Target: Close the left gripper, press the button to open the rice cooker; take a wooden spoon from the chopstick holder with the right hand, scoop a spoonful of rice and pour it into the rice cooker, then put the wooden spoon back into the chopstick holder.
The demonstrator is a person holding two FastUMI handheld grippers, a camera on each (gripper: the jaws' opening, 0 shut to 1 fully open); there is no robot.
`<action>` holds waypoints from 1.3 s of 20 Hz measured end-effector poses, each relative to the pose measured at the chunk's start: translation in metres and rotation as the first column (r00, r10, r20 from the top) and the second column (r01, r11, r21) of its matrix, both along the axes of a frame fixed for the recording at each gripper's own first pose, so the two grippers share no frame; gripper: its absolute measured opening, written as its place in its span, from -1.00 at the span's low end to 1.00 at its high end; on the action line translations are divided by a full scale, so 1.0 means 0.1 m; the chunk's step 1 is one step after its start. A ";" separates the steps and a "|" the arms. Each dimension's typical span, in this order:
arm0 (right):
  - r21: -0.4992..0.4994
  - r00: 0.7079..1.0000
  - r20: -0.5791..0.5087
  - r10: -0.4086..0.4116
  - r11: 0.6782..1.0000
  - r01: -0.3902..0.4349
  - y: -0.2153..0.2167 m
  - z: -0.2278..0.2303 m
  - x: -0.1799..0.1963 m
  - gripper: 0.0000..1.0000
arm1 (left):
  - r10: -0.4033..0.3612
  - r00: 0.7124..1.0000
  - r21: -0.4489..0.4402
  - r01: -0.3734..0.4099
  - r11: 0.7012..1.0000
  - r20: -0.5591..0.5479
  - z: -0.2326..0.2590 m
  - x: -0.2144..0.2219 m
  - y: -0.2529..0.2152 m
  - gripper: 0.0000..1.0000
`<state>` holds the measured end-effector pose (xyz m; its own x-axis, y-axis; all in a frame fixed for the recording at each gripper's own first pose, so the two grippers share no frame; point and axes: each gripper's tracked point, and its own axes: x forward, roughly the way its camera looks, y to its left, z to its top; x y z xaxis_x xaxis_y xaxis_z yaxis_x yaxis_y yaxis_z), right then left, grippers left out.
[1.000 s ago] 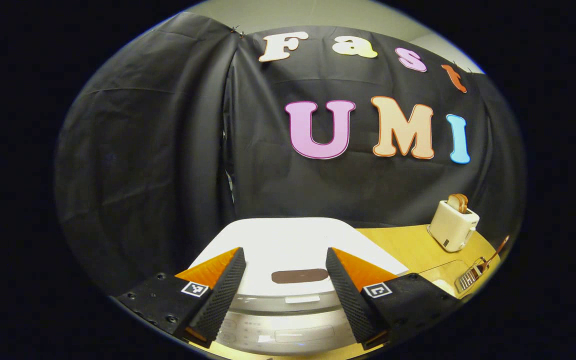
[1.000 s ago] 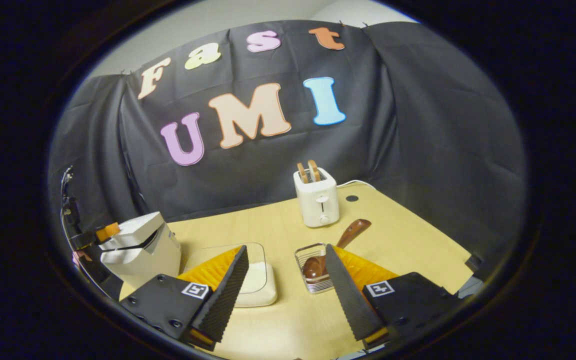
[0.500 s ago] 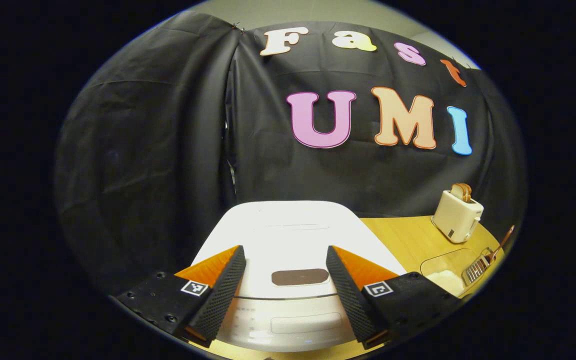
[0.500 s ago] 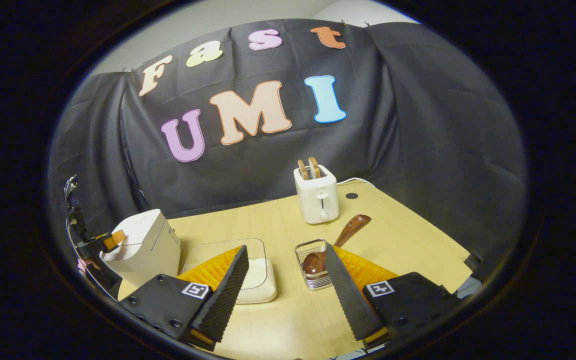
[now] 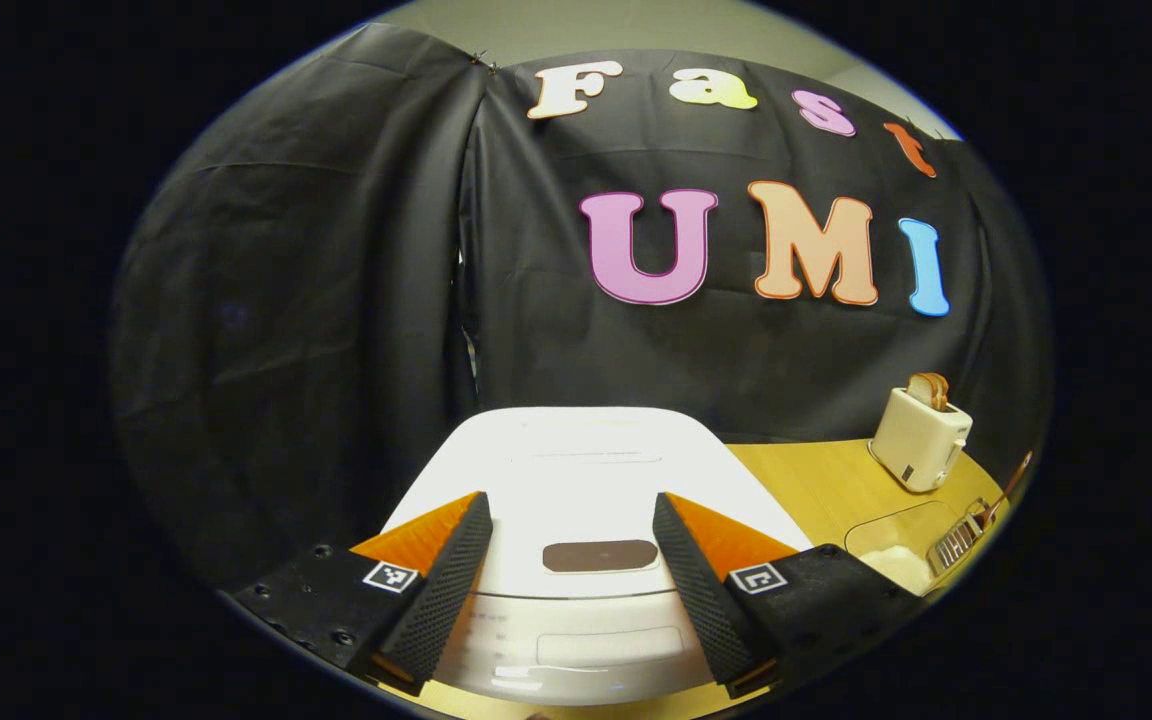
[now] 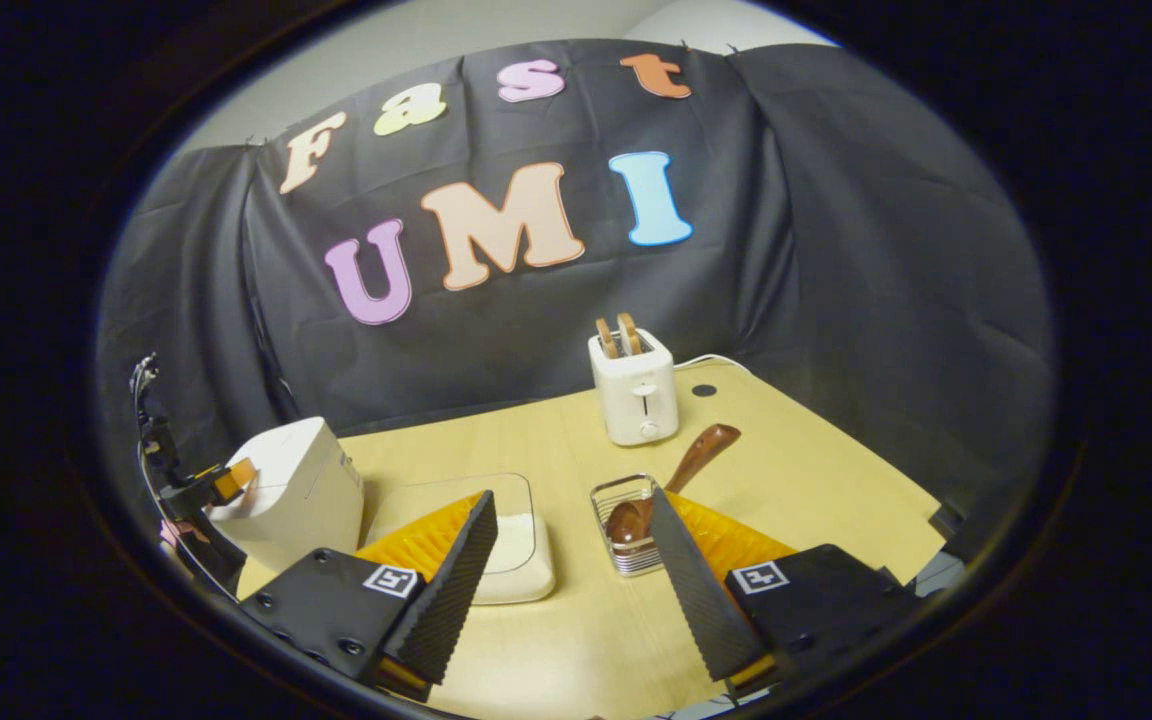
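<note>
Over the rice cooker (image 5: 586, 500), lid down, the left gripper (image 5: 572, 560) hangs with fingers apart, seemingly lined up on its button (image 5: 600, 555); right gripper (image 6: 572, 560) fingers apart too.

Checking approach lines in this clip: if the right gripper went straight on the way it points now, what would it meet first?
Probably the table between the rice dish and the chopstick holder with the wooden spoon; the open right gripper aims between them, though depth is unclear.

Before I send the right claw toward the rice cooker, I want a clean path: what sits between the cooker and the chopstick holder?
In the right gripper view, the rice container sits between the rice cooker and chopstick holder.
</note>
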<state>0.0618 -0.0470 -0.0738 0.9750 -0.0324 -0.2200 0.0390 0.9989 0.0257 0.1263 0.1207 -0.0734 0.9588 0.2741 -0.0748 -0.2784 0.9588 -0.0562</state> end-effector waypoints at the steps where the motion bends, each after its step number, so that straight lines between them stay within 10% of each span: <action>1: -0.001 1.000 0.010 0.002 1.000 -0.002 0.01 0.04 0.01 0.94 | 0.003 1.000 -0.003 -0.003 1.000 -0.009 -0.01 -0.01 0.00 0.92; 10: -0.001 0.985 0.136 0.109 0.994 -0.110 0.25 0.50 0.06 0.94 | -0.139 0.979 0.027 0.137 0.990 0.149 0.93 -0.35 -0.61 0.91; 26: -0.110 0.898 0.406 0.169 0.985 -0.135 0.11 1.19 -0.51 0.94 | -0.162 0.981 -0.128 0.176 0.976 0.108 0.59 -1.01 -1.38 0.91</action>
